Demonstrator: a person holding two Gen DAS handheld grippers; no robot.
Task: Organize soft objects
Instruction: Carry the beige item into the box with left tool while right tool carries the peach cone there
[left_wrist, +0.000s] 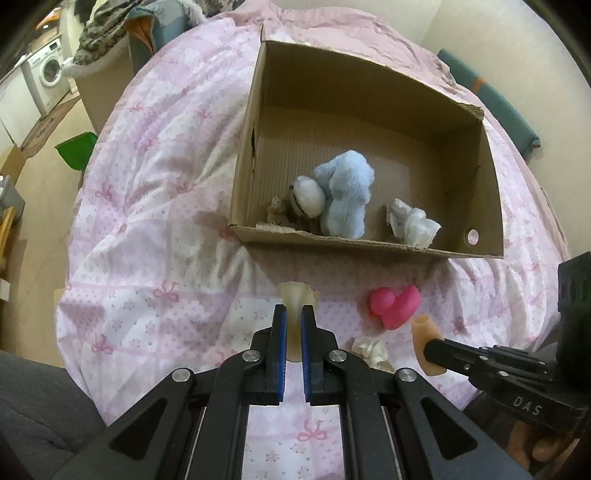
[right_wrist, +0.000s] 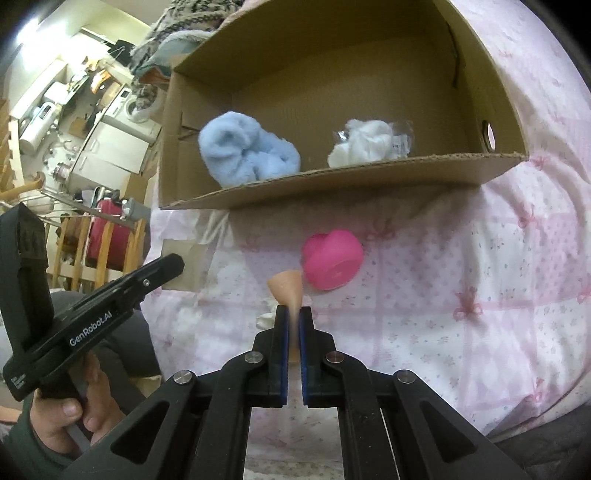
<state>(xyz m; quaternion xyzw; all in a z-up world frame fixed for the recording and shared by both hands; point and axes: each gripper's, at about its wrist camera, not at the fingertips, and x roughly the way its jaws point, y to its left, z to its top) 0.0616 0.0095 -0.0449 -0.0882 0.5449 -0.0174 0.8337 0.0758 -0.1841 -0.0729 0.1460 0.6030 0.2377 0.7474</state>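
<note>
Left wrist view: left claw (left_wrist: 293, 314) is pinching a pale yellowish soft piece (left_wrist: 295, 295), right claw (right_wrist: 294, 314) is clamping a peach soft piece (right_wrist: 288, 282); both likely going next into the far brown cardboard box (left_wrist: 369, 245).

Plush toy (left_wrist: 347, 195) and wad (left_wrist: 413, 221) inside box (left_wrist: 369, 251), duck (left_wrist: 395, 304) on quilt (left_wrist: 155, 221) just before it.

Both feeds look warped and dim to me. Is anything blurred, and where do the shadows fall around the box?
Left wrist view: strong fisheye bowing at the edges, black corners, cardboard box sharp, its near wall shadowing the pink bedspread. Right wrist view: same warp; the peach piece between the right gripper fingers is smeared and out of focus, and a shadow lies under the box front.
</note>
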